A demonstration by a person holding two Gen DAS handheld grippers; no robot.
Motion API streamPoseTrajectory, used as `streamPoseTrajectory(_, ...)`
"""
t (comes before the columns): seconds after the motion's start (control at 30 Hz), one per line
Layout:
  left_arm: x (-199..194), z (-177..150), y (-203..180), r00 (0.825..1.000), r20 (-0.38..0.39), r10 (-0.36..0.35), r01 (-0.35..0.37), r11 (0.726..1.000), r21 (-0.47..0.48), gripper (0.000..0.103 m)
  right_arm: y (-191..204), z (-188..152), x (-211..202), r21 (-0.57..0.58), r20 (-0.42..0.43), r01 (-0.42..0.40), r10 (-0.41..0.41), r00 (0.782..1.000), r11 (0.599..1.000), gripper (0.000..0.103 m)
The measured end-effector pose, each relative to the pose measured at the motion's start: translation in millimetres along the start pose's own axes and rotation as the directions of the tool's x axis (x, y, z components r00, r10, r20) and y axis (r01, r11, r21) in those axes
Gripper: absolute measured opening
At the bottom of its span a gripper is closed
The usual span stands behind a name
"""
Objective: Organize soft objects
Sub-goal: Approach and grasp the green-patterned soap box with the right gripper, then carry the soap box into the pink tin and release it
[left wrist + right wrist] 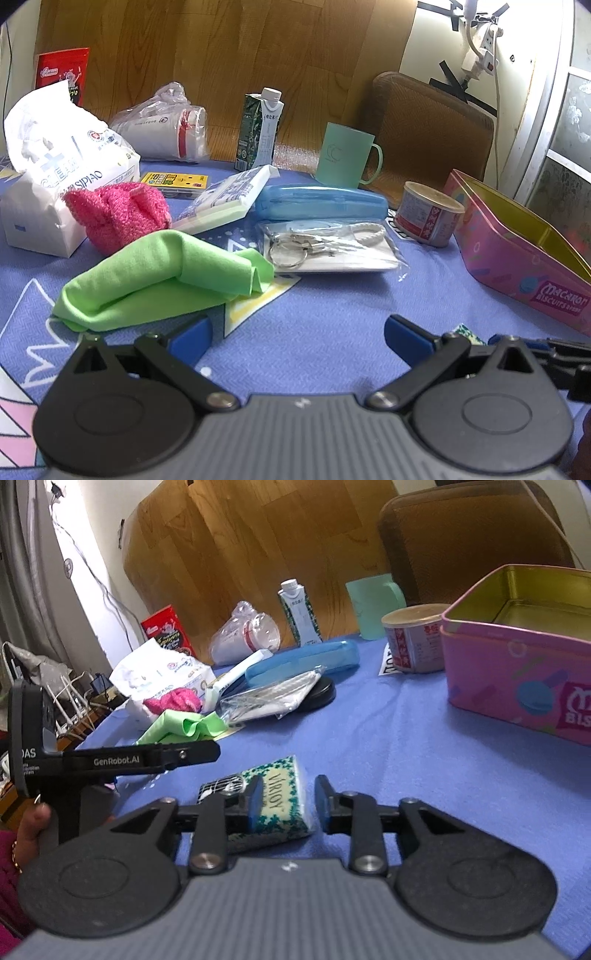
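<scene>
Two grippers over a blue-clothed table. Left gripper hangs spread wide, nothing between its blue pads, parked low at the near edge, seemingly waiting its turn.

Right gripper straddles a small tissue pack lying flat on the cloth near the near edge. Left pad appears against the pack's side; right pad stands just clear, a gap showing. Jaws part-way apart, so not clamped on it; whether this is a pick-up or a set-down cannot be told. Pack reads "VIRJOY", green clover border.

Soft things bunched toward the table's left side: green cloth loosely folded, pink knitted cloth just behind it and touching a white tissue bag, print partly legible, "…SIPIAO".

Pink tin stands open and empty at the right edge, likely the destination, lettered "MACARON BISCUITS". Left tool's arm carries "GenRobot.AI".

Hard items along the far edge stay out of the job: mint mug, milk carton, small can, blue case.
</scene>
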State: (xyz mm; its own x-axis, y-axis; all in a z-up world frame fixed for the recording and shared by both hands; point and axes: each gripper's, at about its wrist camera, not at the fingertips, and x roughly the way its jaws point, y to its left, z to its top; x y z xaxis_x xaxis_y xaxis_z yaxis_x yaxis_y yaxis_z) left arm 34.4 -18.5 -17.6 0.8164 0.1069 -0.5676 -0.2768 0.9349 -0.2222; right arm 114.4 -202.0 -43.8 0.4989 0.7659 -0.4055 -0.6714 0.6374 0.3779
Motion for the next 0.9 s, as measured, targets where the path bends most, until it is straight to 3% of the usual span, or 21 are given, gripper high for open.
streamPoseTrajectory(0.27, -1.8, 0.3, 6.2, 0.999, 0.009, -0.032, 0.033, 0.999, -0.032, 0.103, -10.6, -1.6, 4.1, 0.047, -0.021, -0.004, 0.005, 1.000, 0.999, 0.042)
streamPoseTrajectory(0.4, -1.1, 0.2, 3.7, 1.000, 0.004, -0.017, 0.017, 1.000, -0.015, 0.103, -3.6, -5.2, -1.5, 0.011, -0.029, -0.037, 0.037, 0.999, 0.999, 0.034)
streamPoseTrajectory(0.67, -1.4, 0.0, 1.4, 1.000, 0.002, -0.011, 0.011, 1.000, -0.007, 0.103, 7.9, -16.0, -14.2, -0.041, -0.038, -0.109, 0.107, 0.993, 0.993, 0.037)
streamPoseTrajectory(0.8, -7.6, -0.3, 9.0, 0.998, 0.005, -0.063, 0.063, 0.997, -0.043, 0.103, 12.0, -17.7, -22.3, -0.066, -0.001, -0.097, 0.097, 0.995, 0.993, 0.063)
streamPoseTrajectory(0.9, -20.4, -1.4, 14.0, 0.993, 0.001, -0.118, 0.117, 0.991, -0.069, 0.103, 16.6, -17.7, -27.8, -0.121, 0.020, -0.082, 0.085, 0.996, 0.989, 0.073)
